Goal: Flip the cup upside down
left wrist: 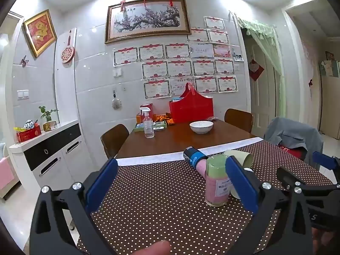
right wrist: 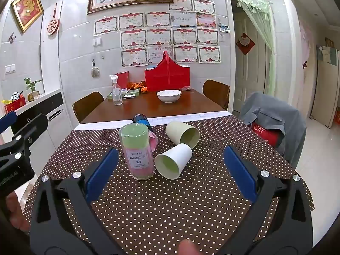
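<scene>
Two paper cups lie on their sides on the dotted cloth: a white one (right wrist: 173,163) with its mouth toward me, and a pale green one (right wrist: 182,134) behind it. An upside-down clear jar (right wrist: 137,151) with pink and green contents stands left of them. My right gripper (right wrist: 170,170) is open, its blue pads either side of the jar and the white cup, short of both. My left gripper (left wrist: 172,182) is open too; the jar (left wrist: 216,180) stands just inside its right pad (left wrist: 241,183), which hides most of the cups (left wrist: 241,156).
A blue-capped pink tube (right wrist: 142,120) lies behind the jar. Farther back on the wooden table (right wrist: 148,106) are a white bowl (right wrist: 169,96), a spray bottle (right wrist: 116,91) and a red box (right wrist: 167,76). A chair with a grey jacket (right wrist: 272,123) stands right.
</scene>
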`<state>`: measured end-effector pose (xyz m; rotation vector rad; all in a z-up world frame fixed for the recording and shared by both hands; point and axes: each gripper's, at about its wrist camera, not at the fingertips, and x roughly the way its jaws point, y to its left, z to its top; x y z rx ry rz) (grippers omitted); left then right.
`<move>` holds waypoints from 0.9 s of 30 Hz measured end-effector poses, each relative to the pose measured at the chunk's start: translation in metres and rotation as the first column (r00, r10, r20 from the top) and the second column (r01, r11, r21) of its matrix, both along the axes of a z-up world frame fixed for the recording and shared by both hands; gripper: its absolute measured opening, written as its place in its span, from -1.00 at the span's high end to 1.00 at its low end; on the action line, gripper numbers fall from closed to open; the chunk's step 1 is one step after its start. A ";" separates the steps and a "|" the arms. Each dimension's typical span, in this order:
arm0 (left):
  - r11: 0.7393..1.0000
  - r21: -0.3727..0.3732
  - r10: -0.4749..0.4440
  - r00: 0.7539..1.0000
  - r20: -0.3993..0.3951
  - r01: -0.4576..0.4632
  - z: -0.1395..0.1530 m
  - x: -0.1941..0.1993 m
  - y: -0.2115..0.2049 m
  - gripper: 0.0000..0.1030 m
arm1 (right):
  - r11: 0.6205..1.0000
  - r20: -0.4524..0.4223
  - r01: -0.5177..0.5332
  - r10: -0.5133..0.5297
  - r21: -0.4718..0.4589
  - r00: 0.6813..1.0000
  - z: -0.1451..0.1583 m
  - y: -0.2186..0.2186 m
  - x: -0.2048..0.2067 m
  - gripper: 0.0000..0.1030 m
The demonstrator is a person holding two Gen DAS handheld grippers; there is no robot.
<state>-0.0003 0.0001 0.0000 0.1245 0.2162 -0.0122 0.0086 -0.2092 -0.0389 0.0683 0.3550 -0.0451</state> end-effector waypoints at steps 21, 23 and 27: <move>0.999 -0.019 -0.039 0.999 0.017 0.039 -0.001 0.000 -0.002 -0.93 | 1.000 0.040 0.012 -0.012 -0.023 0.999 0.020 0.001 -0.001 -0.89; 0.999 -0.025 -0.039 0.999 0.017 0.039 0.000 0.000 -0.001 -0.93 | 1.000 0.046 0.014 -0.013 -0.025 0.999 0.023 0.000 -0.001 -0.89; 0.999 -0.019 -0.028 0.999 0.018 0.028 0.002 0.001 0.000 -0.93 | 1.000 0.050 0.017 -0.016 -0.024 0.999 0.025 -0.001 -0.001 -0.89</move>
